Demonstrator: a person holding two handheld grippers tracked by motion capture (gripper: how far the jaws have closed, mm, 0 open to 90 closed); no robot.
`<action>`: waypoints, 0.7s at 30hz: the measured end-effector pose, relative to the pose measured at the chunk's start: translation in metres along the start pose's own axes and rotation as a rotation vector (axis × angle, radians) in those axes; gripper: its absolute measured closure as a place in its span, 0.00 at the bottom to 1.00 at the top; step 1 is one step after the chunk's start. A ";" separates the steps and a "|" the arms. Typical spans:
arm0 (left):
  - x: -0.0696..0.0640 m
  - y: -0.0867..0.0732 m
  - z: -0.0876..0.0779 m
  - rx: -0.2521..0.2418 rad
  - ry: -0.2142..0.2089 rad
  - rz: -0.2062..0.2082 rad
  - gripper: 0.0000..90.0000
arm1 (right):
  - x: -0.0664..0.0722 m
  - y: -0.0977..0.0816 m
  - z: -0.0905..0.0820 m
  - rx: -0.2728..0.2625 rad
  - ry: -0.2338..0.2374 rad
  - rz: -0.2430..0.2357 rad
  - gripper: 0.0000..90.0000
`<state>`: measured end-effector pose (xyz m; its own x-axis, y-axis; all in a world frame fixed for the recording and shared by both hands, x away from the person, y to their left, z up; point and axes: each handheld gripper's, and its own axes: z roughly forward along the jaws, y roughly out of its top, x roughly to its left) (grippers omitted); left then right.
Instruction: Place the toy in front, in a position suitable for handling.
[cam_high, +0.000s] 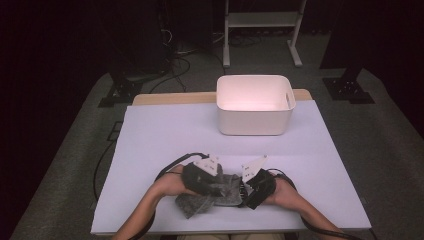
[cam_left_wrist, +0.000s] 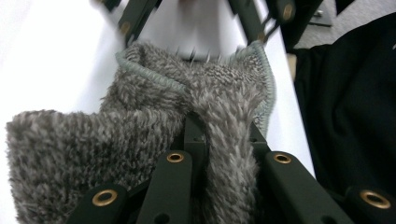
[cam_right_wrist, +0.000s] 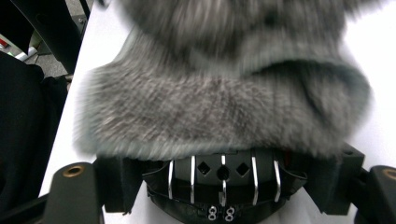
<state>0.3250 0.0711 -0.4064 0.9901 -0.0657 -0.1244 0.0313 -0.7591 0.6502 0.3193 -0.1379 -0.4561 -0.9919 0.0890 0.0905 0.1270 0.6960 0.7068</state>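
1. Slippage: the left gripper (cam_left_wrist: 205, 154) pinches one narrow fold of the fluffy grey fleece cloth (cam_high: 212, 195) at the white table's (cam_high: 165, 135) near edge; a tug could free it.
2. Missed grasp: the right gripper (cam_high: 245, 192) stands spread wide, cloth (cam_right_wrist: 219, 107) just ahead, unpinched.
3. Snagging: pile may catch, far from the white plastic bin (cam_high: 254, 104).

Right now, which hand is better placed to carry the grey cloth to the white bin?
Probably the left. The left tool is shut on the grey cloth, while the right tool stands wide beside it. The white bin lies ahead of both.
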 end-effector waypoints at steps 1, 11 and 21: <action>0.000 0.006 0.005 0.005 -0.010 0.011 0.87 | 0.000 0.000 0.000 0.000 -0.001 0.000 0.27; 0.005 0.015 0.011 0.010 -0.008 0.037 0.87 | 0.001 -0.001 0.000 -0.003 -0.006 0.002 0.27; 0.001 -0.036 -0.044 -0.053 0.088 -0.071 0.87 | 0.000 0.000 0.000 -0.001 0.003 0.020 0.27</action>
<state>0.3310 0.1268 -0.3964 0.9932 0.0454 -0.1068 0.1063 -0.7241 0.6814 0.3194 -0.1382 -0.4558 -0.9892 0.1009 0.1064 0.1466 0.6933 0.7055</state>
